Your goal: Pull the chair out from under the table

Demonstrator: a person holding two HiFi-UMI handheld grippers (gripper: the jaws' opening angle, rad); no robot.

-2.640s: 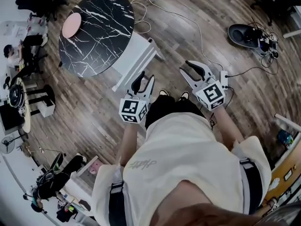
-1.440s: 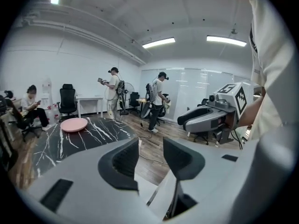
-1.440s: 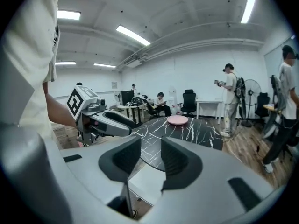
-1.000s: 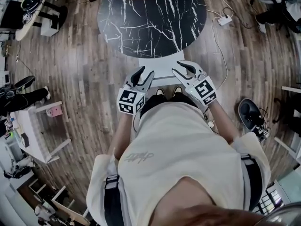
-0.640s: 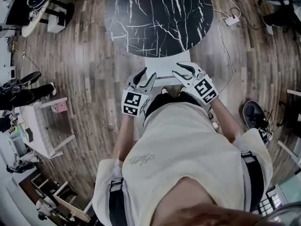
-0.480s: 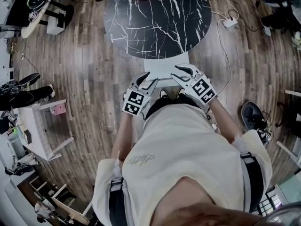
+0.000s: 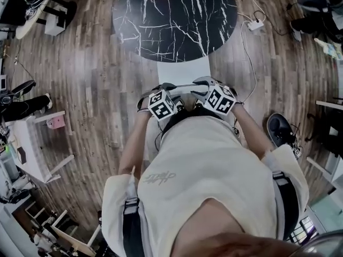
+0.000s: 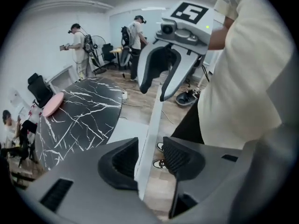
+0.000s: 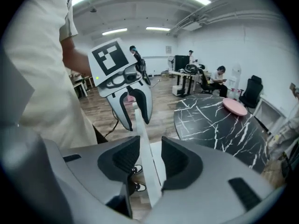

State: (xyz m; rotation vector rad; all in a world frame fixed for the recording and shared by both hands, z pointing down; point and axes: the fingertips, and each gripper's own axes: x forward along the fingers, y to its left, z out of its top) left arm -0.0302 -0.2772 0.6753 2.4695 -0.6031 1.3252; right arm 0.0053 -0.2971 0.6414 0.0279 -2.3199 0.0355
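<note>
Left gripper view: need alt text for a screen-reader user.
The left hand-held gripper, jaws open, straddles the top edge of a white chair back; the right hand-held gripper straddles the same edge farther along. A black marbled table with a pink plate lies left; the person's pale shirt fills the right.

The person wears a cream short-sleeved shirt (image 7: 214, 165), dark shoulder straps (image 7: 127, 224) and black trousers (image 8: 189, 125). The left gripper (image 8: 149, 157) and right gripper (image 9: 149, 158) are grey, with black ribbed fingers (image 8: 182, 157) and black-and-white marker cubes (image 7: 162, 105).
</note>
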